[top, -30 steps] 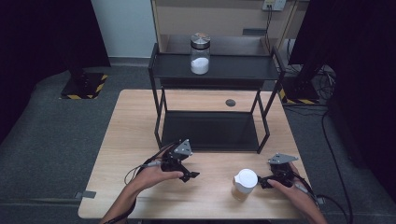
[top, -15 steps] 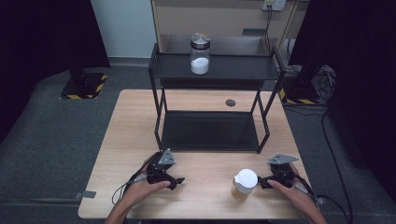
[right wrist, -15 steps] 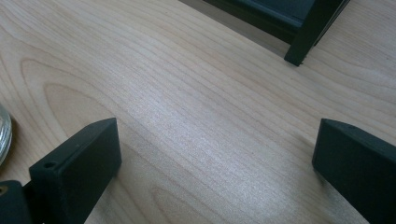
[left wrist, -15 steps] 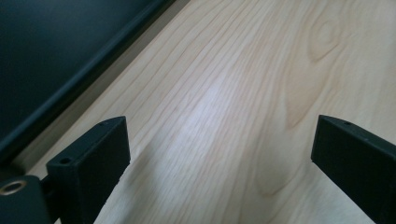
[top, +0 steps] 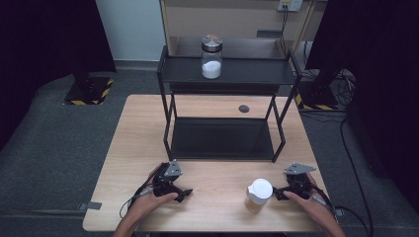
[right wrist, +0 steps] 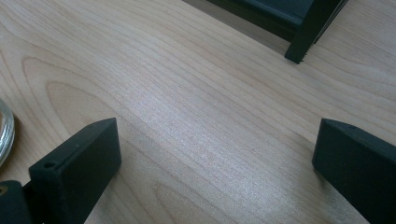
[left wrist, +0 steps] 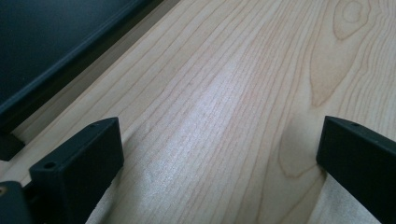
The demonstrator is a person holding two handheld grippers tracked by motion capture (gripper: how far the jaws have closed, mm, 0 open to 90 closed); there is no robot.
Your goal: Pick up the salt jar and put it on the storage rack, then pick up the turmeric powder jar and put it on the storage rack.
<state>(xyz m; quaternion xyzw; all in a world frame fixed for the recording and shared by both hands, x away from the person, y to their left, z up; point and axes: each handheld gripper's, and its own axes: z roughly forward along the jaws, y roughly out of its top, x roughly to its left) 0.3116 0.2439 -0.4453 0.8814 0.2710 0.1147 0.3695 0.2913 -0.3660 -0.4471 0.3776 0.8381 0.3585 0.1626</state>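
A jar with a white lid (top: 259,191) stands on the wooden table (top: 217,177) near its front right. My right gripper (top: 278,192) rests just right of it with its jaws wide apart and only bare wood between them (right wrist: 215,154); the jar's rim (right wrist: 4,133) shows at the left edge of the right gripper view. Low over the table's front left, my left gripper (top: 184,192) is open; its jaws have just been opening, with nothing but table between them (left wrist: 219,154). A glass jar of white powder (top: 211,57) stands on the rack's top shelf.
A black two-shelf rack (top: 225,140) takes up the middle and back of the table; its lower shelf edge (left wrist: 56,60) and one leg (right wrist: 308,32) are close ahead of the grippers. A small dark disc (top: 243,108) lies behind it. Cables trail off the front edge.
My left hand has come back toward the front left of the table and sunk lower. The right hand and the white-lidded jar have stayed put.
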